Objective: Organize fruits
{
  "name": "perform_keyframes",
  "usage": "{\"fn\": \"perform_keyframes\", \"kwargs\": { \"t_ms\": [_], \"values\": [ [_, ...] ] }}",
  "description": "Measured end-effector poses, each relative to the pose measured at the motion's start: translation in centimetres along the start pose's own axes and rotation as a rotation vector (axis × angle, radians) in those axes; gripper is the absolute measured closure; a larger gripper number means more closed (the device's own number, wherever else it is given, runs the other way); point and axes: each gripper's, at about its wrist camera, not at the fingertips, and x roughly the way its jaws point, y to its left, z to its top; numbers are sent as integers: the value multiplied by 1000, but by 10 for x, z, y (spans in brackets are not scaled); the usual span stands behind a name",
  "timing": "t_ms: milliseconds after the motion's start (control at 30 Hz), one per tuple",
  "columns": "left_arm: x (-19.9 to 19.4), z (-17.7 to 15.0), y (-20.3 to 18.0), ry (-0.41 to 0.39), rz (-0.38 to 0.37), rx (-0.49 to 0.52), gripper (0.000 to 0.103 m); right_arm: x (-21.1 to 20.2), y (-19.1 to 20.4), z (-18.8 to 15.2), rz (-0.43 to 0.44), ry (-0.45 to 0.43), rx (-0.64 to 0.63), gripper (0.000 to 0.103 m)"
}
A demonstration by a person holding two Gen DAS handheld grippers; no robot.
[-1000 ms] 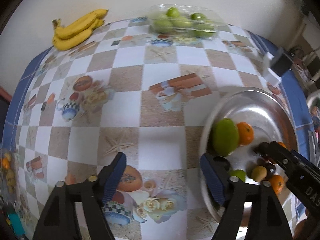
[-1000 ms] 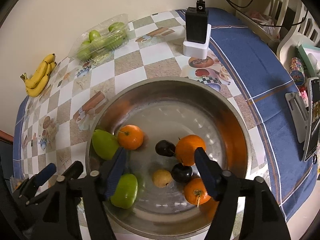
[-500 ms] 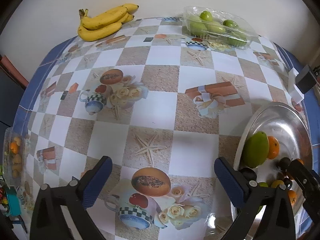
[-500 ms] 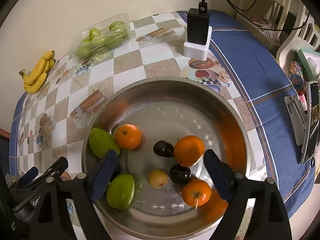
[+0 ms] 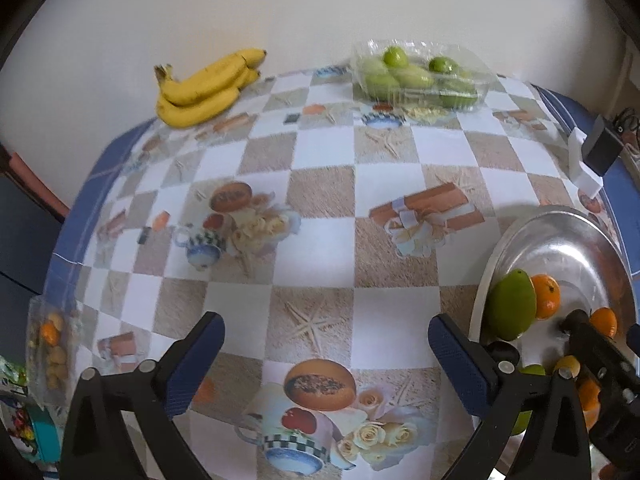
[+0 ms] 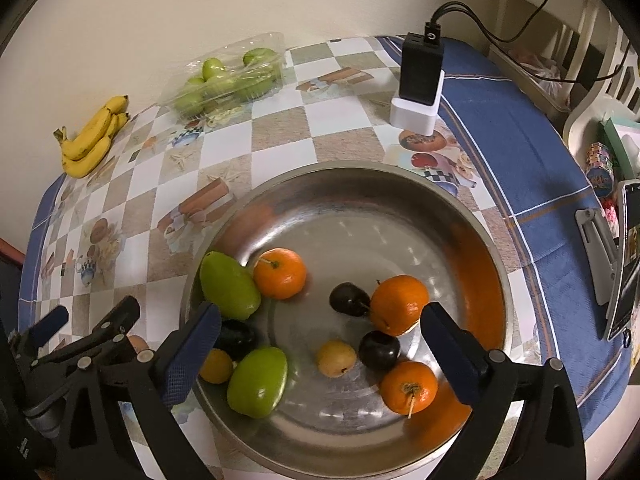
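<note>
Right gripper (image 6: 320,344) spread wide, jaws just opened, nothing between the pads; poised over the near half of the steel bowl (image 6: 400,184). Left gripper (image 5: 326,350) likewise released and empty, hanging above bare tablecloth (image 5: 320,240) just left of the bowl's rim.

Below the right jaws: small yellow fruit (image 6: 336,359), two dark plums (image 6: 379,350), stemmed orange (image 6: 409,387), green mango (image 6: 258,382). Further in: larger orange (image 6: 399,304), another orange (image 6: 280,274), second green mango (image 6: 228,290).

At the table's far edge: bananas (image 5: 204,90) and a clear pack of green fruit (image 5: 416,76), well apart from the bowl.

Recommended: descend on one isolated piece (the yellow fruit seems least crowded), straddle its widest part, close gently; round fruit likely to roll on steel.
</note>
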Motion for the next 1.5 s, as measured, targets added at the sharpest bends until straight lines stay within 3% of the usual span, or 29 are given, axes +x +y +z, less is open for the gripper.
{"fn": "perform_keyframes", "kwargs": {
  "t_ms": [133, 500, 833, 1500],
  "values": [
    [-7, -4, 4, -29, 66, -8, 0, -2, 5, -4, -6, -1, -21, 3],
    [-5, -35, 23, 51, 159, 23, 0, -11, 9, -31, -9, -2, -30, 3],
    [-16, -63, 55, 96, 131, -9, 0, -25, 8, -56, -6, -16, -22, 3],
    [-61, -94, 77, 25, 81, -24, 0, -55, 3, -92, -4, -56, -27, 3]
  ]
}}
